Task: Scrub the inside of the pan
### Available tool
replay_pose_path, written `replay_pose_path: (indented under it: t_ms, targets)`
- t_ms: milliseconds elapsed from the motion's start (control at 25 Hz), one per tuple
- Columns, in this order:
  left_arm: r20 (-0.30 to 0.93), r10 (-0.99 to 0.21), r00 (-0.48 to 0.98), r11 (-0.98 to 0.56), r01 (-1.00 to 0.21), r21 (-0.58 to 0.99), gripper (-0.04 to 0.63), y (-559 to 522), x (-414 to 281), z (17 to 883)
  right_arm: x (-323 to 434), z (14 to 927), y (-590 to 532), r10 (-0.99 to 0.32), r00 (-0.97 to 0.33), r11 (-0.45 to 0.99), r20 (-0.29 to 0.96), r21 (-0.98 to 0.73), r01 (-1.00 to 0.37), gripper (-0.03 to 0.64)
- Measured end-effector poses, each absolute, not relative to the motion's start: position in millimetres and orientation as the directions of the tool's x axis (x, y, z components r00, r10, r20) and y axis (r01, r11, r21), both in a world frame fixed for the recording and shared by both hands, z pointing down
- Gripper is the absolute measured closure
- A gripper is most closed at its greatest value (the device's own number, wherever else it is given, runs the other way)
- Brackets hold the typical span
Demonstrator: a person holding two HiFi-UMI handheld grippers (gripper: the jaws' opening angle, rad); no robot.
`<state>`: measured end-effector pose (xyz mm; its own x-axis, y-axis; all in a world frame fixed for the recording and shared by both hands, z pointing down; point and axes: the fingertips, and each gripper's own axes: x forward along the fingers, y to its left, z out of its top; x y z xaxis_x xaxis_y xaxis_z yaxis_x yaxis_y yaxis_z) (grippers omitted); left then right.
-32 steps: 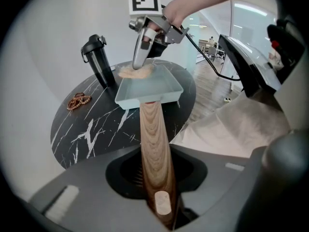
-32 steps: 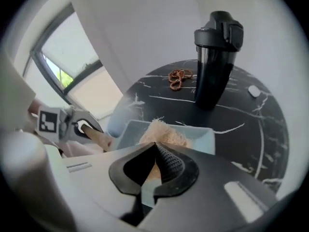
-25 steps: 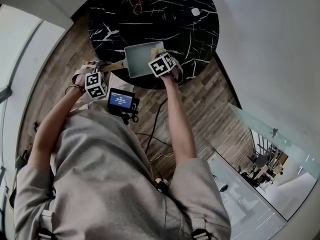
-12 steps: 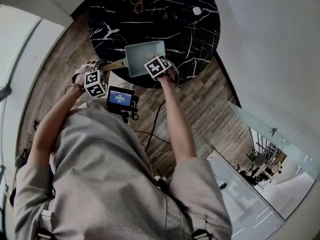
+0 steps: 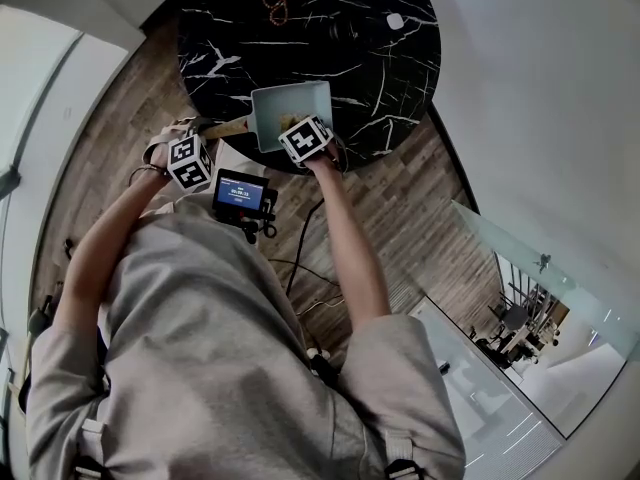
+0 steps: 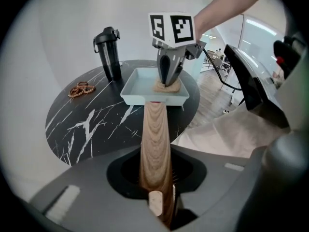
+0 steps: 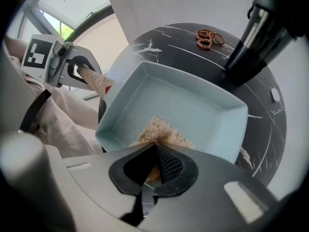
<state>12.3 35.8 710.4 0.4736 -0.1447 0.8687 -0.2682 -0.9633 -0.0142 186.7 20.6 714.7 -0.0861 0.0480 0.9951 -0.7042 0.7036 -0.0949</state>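
1. Wood grain fills the view along my left claw [image 6: 157, 197], whose jaws are clamped on the wooden handle [image 6: 154, 139] of the pan [image 6: 154, 93].
2. Only that view shows my right claw [image 6: 166, 79] from outside. It points down into the pan with its jaws together on the scrub pad [image 6: 167, 87]. A black bottle [image 6: 108, 52] stands upright beyond the pan's left corner, and brown beads [image 6: 81, 89] lie on the table just left of the bottle.
3. My right claw's own view alone shows the pad closely: a tan, fibrous wad pinched between the closed jaws, resting on the pan's floor by the wall nearest me.
4. The head view alone gives the place. The pan sits at the near edge of the round black marble table [image 5: 300, 38], and its handle sticks out past that edge over the wood floor [image 5: 400, 208].
5. The pan is pale blue, square and shallow, with rounded corners and a plain matt inside.
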Motion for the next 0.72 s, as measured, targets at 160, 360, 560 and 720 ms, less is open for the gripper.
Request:
replay_pose_path:
  t_ms: [160, 360, 560, 720]
  targets:
    - [0.870, -0.142, 0.472, -0.963, -0.270, -0.011, 0.515, 36.7, 11.9, 709.5, 167.2, 715.9, 26.0, 0.081, -0.141, 0.701, 0.987, -0.157, -0.696, 0.601]
    - [0.869, -0.145, 0.474, -0.963, -0.269, -0.014, 0.515, 35.3, 12.2, 710.0, 141.5, 718.4, 31.0, 0.123, -0.263, 0.656, 0.957, -0.277, -0.702, 0.600]
    - [0.873, -0.145, 0.465, -0.965, -0.261, -0.022, 0.515, 33.3, 10.5, 708.2, 132.2, 716.2, 34.5, 0.124, -0.313, 0.636, 0.942, -0.317, -0.704, 0.601]
    - [0.877, -0.147, 0.457, -0.966, -0.256, -0.028, 0.515, 31.9, 9.3, 708.9, 131.6, 716.4, 33.8, 0.132, -0.358, 0.586, 0.924, -0.364, -0.724, 0.600]
